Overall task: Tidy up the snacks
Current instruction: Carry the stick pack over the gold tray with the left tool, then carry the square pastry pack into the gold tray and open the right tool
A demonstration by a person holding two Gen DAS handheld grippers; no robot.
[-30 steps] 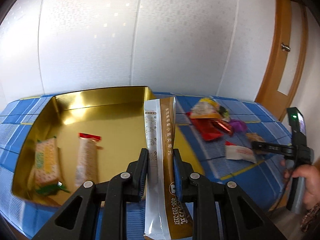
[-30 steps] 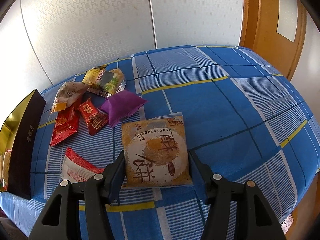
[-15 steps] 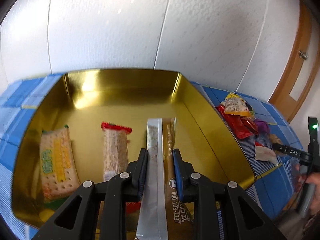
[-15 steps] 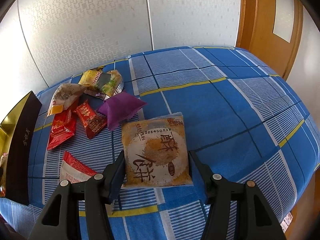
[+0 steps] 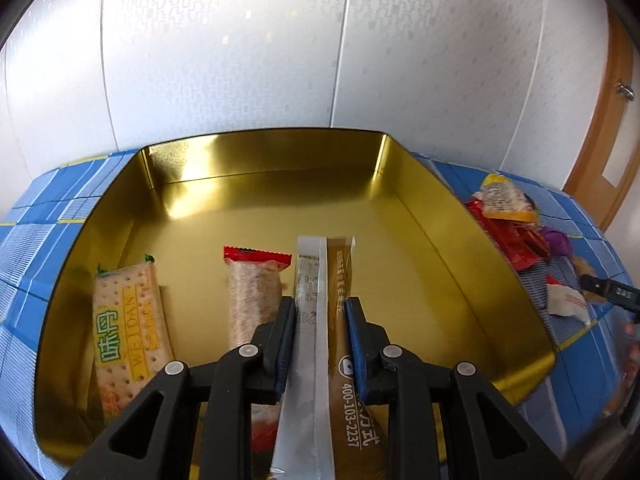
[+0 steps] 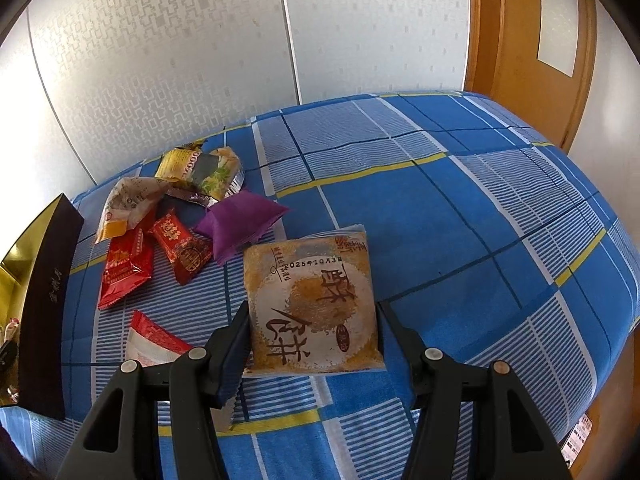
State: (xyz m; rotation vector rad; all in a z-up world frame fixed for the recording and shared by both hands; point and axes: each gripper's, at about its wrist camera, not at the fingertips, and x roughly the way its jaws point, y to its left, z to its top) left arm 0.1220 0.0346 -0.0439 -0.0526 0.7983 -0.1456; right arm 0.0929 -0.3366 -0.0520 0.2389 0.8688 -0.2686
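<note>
My left gripper (image 5: 320, 308) is shut on a long silver-and-brown stick packet (image 5: 326, 280) and holds it over the gold tin box (image 5: 452, 232). In the box lie a yellow cracker pack (image 5: 128, 332) at the left and a red-ended biscuit pack (image 5: 252, 288) beside my left finger. My right gripper (image 6: 312, 320) is shut on a square orange pastry packet (image 6: 314, 300) and holds it above the blue checked cloth (image 6: 460, 208). The box's dark outer wall (image 6: 46, 300) shows at the left of the right wrist view.
Loose snacks lie on the cloth: a purple pouch (image 6: 240, 220), red packets (image 6: 128, 264), a yellow-green pack (image 6: 204, 168), a beige wrapper (image 6: 128, 204) and a white-and-red packet (image 6: 152, 340). White wall panels stand behind. A wooden door (image 6: 528, 40) is at the right.
My left gripper has moved left with the stick packet, from beside the box's right wall to over its inside. My right gripper has lifted slightly, still holding the pastry packet.
</note>
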